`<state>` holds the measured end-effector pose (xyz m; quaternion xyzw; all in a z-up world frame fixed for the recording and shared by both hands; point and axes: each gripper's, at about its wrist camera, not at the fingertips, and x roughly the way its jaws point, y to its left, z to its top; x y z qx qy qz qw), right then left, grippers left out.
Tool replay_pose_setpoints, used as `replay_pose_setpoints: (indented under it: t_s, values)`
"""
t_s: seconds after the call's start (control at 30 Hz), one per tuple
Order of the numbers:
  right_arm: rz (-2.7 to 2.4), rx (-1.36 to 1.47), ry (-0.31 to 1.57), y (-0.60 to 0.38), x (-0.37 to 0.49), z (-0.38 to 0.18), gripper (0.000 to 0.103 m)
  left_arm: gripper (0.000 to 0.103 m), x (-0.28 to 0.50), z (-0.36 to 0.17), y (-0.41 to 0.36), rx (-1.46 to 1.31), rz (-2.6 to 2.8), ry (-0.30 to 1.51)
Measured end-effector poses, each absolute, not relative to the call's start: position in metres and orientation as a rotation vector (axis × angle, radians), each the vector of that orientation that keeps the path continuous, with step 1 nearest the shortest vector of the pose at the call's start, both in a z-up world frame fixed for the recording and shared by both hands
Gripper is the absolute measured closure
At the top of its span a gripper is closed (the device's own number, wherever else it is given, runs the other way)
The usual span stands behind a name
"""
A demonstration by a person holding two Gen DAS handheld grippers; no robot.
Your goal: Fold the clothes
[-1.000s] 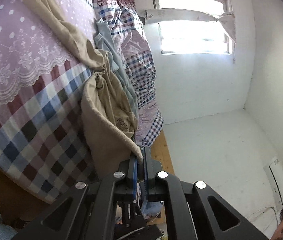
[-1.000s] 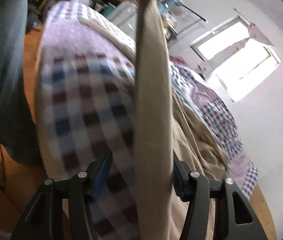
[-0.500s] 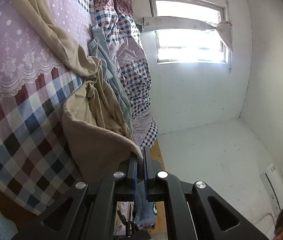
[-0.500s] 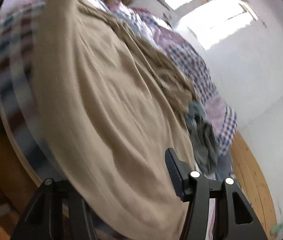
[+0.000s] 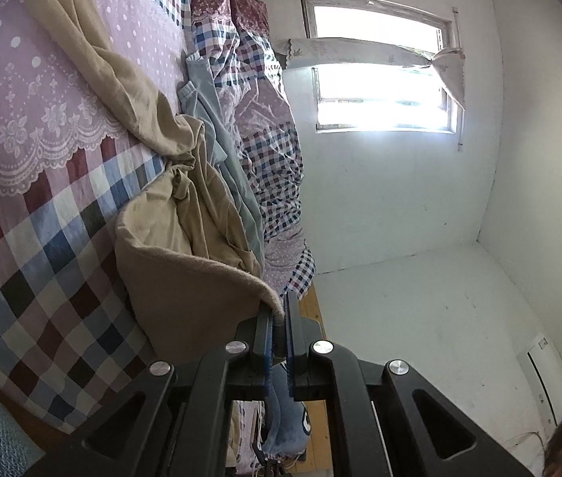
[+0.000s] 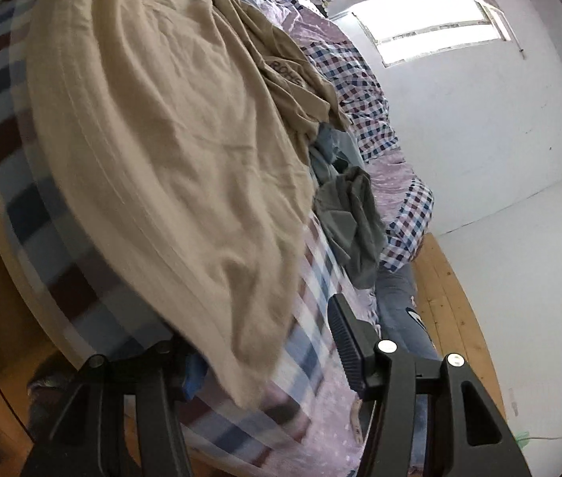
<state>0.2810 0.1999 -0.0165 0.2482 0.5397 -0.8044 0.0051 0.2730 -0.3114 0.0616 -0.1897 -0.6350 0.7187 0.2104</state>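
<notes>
A large beige garment (image 5: 185,302) lies across the plaid bed cover (image 5: 42,278). One fuzzy edge rises into my left gripper (image 5: 279,310), which is shut on that edge just off the bed's side. In the right wrist view the same beige garment (image 6: 161,139) spreads wide over the bed. Its lower edge drapes over the left finger of my right gripper (image 6: 269,318). The jaws stand open, and the right finger (image 6: 344,334) is bare, with plaid showing between it and the cloth.
A khaki garment with lettering (image 6: 292,79) and a grey-green one (image 6: 348,214) lie crumpled beyond the beige cloth. Jeans (image 6: 400,310) hang off the bed's end over the wooden floor (image 6: 447,298). White walls and a bright window (image 5: 380,79) stand behind.
The right gripper swept sideways: the beige strip that hung between its jaws is now spread flat over the bed. The left gripper stayed put, and the fold in front of it slackened and widened.
</notes>
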Motion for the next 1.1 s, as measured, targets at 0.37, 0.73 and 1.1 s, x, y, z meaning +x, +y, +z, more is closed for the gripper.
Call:
replay_pose_setpoints:
  t_s: [0.37, 0.73, 1.1]
  values:
    - [-2.416, 0.627, 1.831, 0.205, 0.297, -0.023, 0.053, 0.100, 0.267, 0.058, -0.304, -0.572, 2.004, -1.758]
    - [-2.438, 0.744, 1.675, 0.209, 0.292, -0.013, 0.102, 0.100, 0.268, 0.059, -0.304, -0.583, 2.043, -1.754]
    - [-2.637, 0.729, 1.354, 0.227, 0.314, 0.066, 0.103, 0.100, 0.299, 0.084, -0.316, -0.643, 2.155, -1.645]
